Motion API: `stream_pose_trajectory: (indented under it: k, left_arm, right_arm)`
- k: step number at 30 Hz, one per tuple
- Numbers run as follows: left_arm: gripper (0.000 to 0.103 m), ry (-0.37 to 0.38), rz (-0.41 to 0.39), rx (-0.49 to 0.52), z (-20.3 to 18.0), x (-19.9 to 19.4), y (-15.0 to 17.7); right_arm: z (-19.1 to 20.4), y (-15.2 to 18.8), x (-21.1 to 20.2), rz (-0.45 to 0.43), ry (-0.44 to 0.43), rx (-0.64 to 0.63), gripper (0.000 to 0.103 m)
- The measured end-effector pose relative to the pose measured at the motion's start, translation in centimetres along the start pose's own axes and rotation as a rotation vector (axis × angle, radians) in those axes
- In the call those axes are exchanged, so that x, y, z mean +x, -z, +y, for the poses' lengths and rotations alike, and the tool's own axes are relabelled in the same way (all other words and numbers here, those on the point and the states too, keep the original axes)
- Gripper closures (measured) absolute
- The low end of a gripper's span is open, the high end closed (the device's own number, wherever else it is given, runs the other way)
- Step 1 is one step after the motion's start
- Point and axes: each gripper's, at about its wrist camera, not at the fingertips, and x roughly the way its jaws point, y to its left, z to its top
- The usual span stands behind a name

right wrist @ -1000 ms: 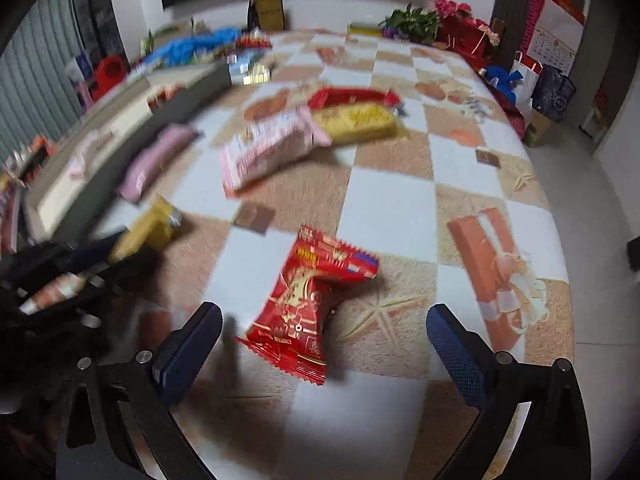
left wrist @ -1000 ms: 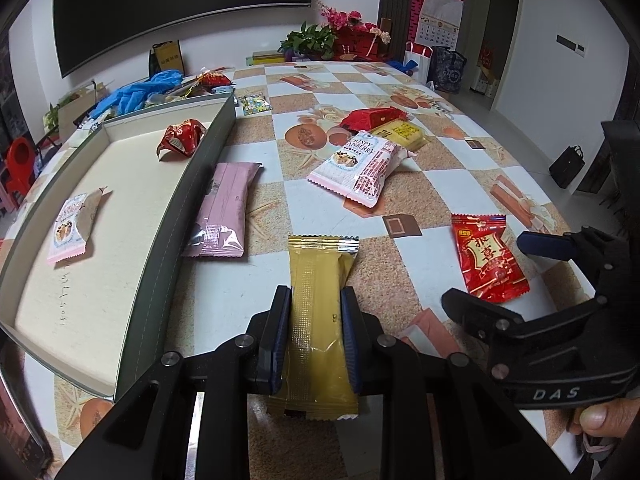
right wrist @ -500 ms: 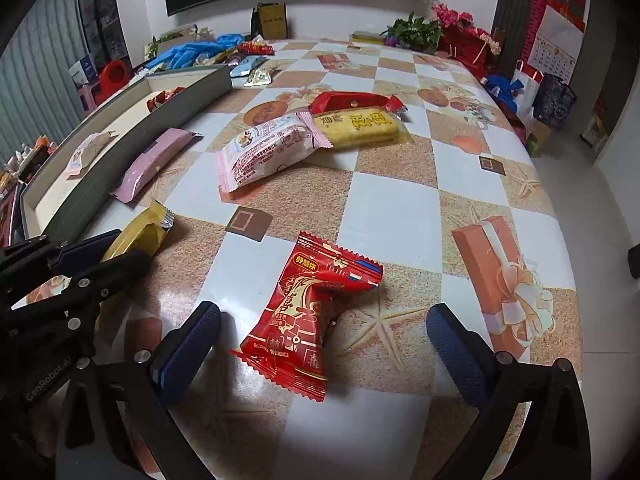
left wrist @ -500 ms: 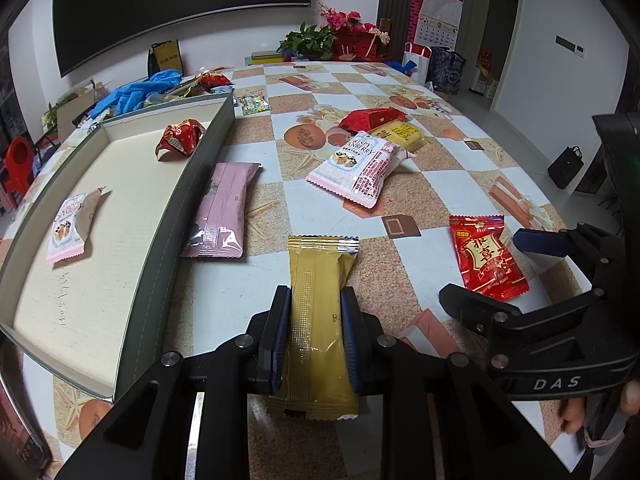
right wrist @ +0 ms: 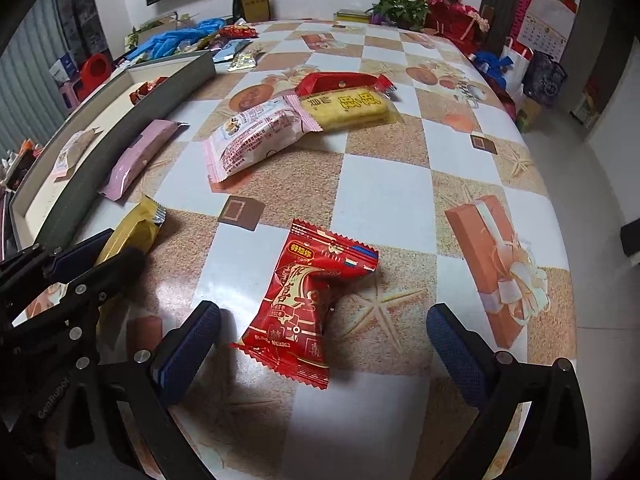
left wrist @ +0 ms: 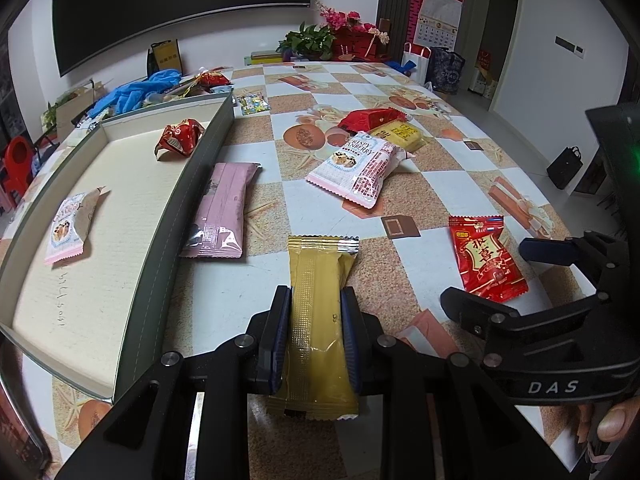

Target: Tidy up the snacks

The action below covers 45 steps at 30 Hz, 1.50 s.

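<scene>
On the checkered table [left wrist: 420,184], the left gripper [left wrist: 316,334] is clenched on a gold packet [left wrist: 320,320], its two blue pads pressing the long sides of the wrapper near the middle while the packet lies flat on the tabletop, crimped end pointing away from the camera. To the left of it a long grey tray [left wrist: 160,264] with a pale floor runs along the table edge; inside lie a small red wrapped sweet [left wrist: 178,142] toward the far end and a white-and-pink packet [left wrist: 70,226] nearer the front. A pink packet [left wrist: 222,212] lies on the table just beside the tray's outer wall. Farther off, a larger white packet with pink edges [left wrist: 360,172] overlaps a yellow packet [left wrist: 402,134], and a flat red packet [left wrist: 370,118] lies just behind them. The right gripper [right wrist: 324,344] stands released, jaws wide apart, hovering on either side of a red packet [right wrist: 308,300] that rests on the table between them; neither pad touches it. From the left wrist view this red packet lies to the right of the gold one, well apart from the tray, with the right gripper's dark frame beside it and a fingertip [left wrist: 614,420] of the person showing at the lower right corner. At the table's far end are blue gloves [left wrist: 136,90], a few loose wrappers and a potted plant [left wrist: 308,42].
</scene>
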Motion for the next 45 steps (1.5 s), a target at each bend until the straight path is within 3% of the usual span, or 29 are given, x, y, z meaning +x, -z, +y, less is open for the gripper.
stream_pose_trajectory:
  k: [1, 2, 3, 4, 6, 10, 14, 21, 31, 45]
  left_arm:
    - [0.076, 0.0, 0.0, 0.0, 0.0, 0.0, 0.0]
    - [0.076, 0.0, 0.0, 0.0, 0.0, 0.0, 0.0]
    - [0.076, -0.001, 0.0, 0.001, 0.0, 0.0, 0.0]
    - [0.076, -0.001, 0.0, 0.001, 0.0, 0.0, 0.0]
    - [0.076, 0.002, 0.0, -0.002, 0.1, 0.0, 0.0]
    - [0.076, 0.002, 0.001, -0.002, -0.2, 0.0, 0.0]
    - [0.077, -0.012, 0.011, 0.026, -1.0, 0.1, -0.1]
    - [0.078, -0.01, 0.021, 0.016, -1.0, -0.4, -0.3]
    - [0.079, -0.026, -0.003, -0.001, -0.6, -1.9, -1.5]
    - [0.079, -0.059, -0.044, -0.09, 3.8, -4.1, -3.1]
  right_arm:
    - [0.1, 0.0, -0.1, 0.0, 0.004, -0.002, 0.002]
    - [0.2, 0.0, -0.2, -0.007, -0.008, -0.011, 0.015]
    - [0.6, 0.1, -0.8, -0.033, -0.016, -0.033, 0.034]
    - [1.0, 0.0, -1.2, -0.047, -0.016, -0.052, 0.07]
    - [1.5, 0.0, -1.4, -0.04, 0.007, -0.067, 0.071]
    - [0.8, 0.1, -1.5, -0.045, -0.044, -0.023, 0.072]
    - [0.2, 0.6, -2.5, -0.07, -0.069, 0.004, 0.08]
    - [-0.4, 0.5, -2.4, -0.067, -0.098, 0.022, 0.081]
    - [0.1, 0.1, -5.2, -0.148, -0.168, 0.039, 0.082]
    - [3.3, -3.2, -6.6, -0.159, -0.275, 0.007, 0.082]
